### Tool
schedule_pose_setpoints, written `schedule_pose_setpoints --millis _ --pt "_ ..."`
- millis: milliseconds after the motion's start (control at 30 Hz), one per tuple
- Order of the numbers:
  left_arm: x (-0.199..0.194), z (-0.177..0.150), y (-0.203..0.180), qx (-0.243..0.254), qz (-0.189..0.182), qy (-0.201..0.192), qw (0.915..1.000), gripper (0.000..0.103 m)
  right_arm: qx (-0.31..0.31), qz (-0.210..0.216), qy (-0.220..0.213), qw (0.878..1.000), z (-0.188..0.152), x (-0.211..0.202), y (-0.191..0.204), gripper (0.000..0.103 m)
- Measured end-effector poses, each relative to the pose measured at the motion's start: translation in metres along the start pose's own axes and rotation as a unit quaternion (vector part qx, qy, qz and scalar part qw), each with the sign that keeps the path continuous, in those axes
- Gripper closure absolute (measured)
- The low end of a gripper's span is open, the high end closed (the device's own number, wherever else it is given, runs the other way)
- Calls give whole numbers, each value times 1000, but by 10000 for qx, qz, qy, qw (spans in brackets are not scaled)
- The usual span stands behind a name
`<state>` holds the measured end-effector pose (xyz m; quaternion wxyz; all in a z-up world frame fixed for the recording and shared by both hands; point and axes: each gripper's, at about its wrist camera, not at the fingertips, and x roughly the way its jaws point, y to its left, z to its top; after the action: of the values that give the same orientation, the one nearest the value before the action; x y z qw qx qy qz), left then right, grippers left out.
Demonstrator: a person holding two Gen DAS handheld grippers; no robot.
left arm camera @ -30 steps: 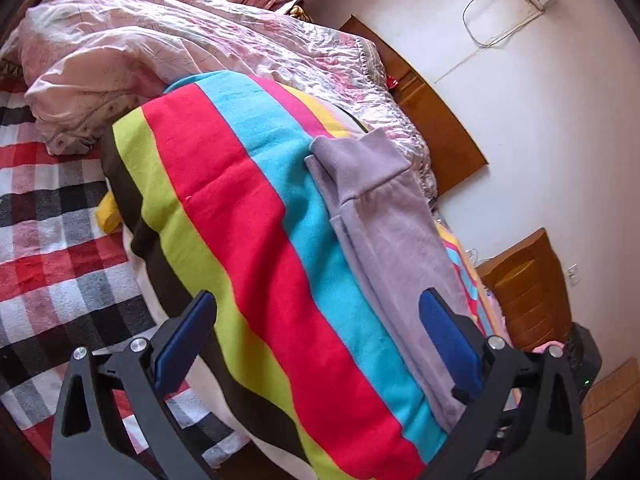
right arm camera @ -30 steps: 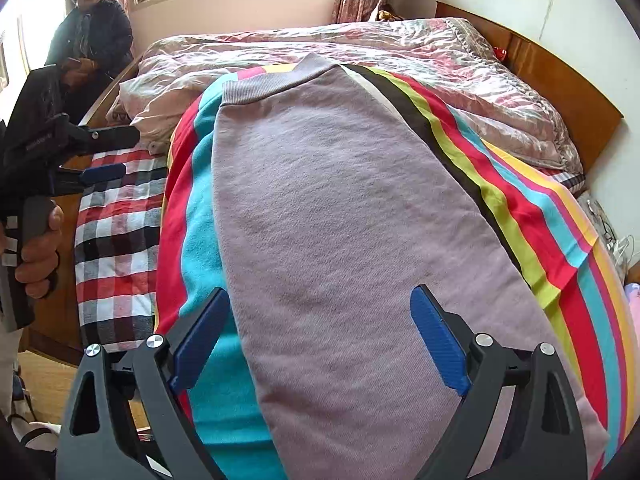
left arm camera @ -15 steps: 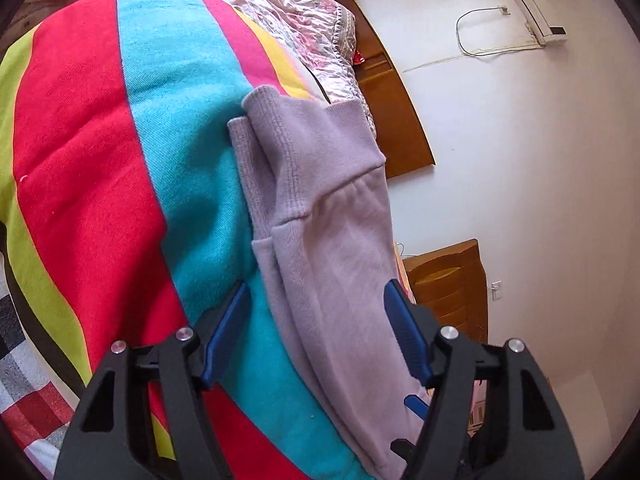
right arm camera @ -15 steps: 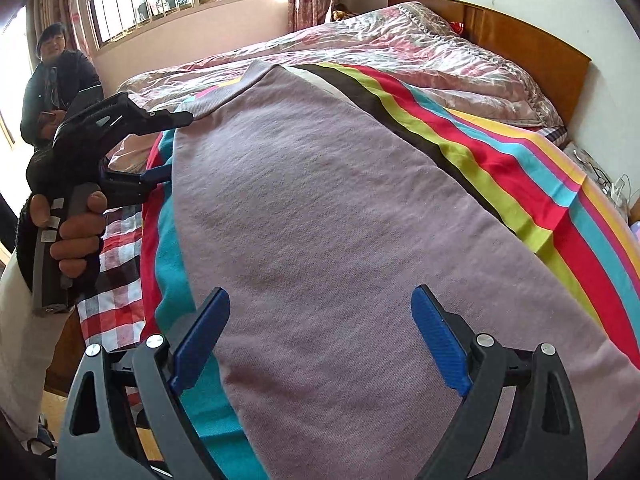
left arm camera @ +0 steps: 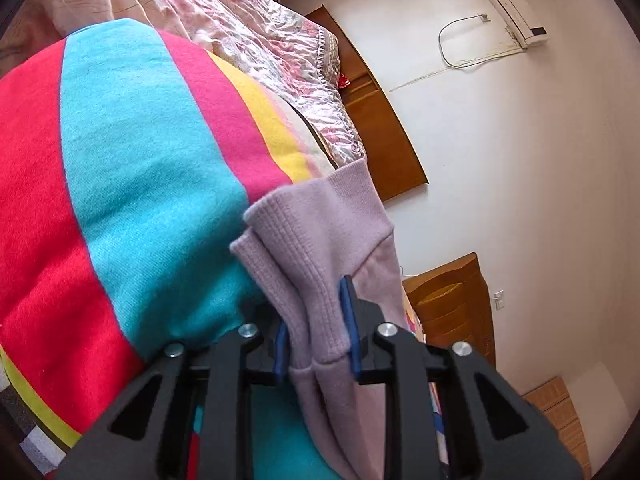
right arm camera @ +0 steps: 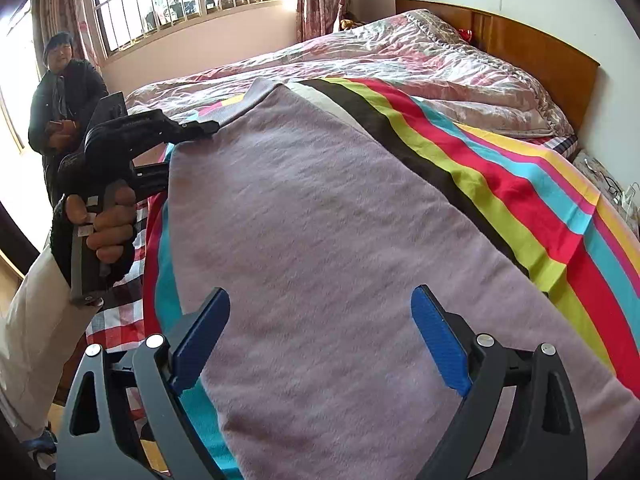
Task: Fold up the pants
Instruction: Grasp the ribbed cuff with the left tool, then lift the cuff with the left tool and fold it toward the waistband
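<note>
Lilac knit pants (right arm camera: pixel 320 232) lie lengthwise on a striped blanket (right arm camera: pixel 532 196) on the bed. My left gripper (left arm camera: pixel 316 332) is shut on the pants' ribbed end (left arm camera: pixel 304 252), the cloth bunched between its blue pads. In the right wrist view the left gripper (right arm camera: pixel 200 128) shows at the pants' far left corner, held by a hand. My right gripper (right arm camera: pixel 320 336) is open, its blue pads spread wide just over the near end of the pants, holding nothing.
A pink quilt (right arm camera: pixel 400 56) lies beyond the blanket, against a wooden headboard (right arm camera: pixel 540 52). A checked sheet (right arm camera: pixel 120 320) covers the bed's left edge. A person (right arm camera: pixel 60 92) stands by the window. A wooden nightstand (left arm camera: pixel 452 300) is by the wall.
My left gripper moved in onto the ribbed end of the pants and closed on it. My right gripper stayed open and shifted slightly over the near end.
</note>
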<state>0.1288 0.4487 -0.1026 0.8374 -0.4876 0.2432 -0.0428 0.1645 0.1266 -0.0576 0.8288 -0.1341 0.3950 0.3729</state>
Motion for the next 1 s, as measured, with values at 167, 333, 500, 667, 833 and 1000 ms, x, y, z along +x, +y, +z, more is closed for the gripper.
schedule_pose_setpoints --millis 167,333,500,667,833,1000 --pt "-4 2 -16 370 193 -73 9991 89 -725 161 722 9946 7 42 14 14" --pt "-8 2 -32 703 473 -70 9964 89 -937 64 774 9926 -1 34 14 11" --pt "-22 -2 -67 1256 555 -258 9902 89 -798 -196 548 9951 4 22 -11 11" --pt "-29 -11 -116 1892 636 -349 9793 89 -554 -71 721 9958 1 34 -31 9" --pt "-29 -18 -153 2334 796 -377 9684 89 -964 156 849 9916 -17 26 1 8" --pt "-25 -39 -200 2701 819 -379 9586 89 -825 -191 807 9931 -24 7 -1 5"
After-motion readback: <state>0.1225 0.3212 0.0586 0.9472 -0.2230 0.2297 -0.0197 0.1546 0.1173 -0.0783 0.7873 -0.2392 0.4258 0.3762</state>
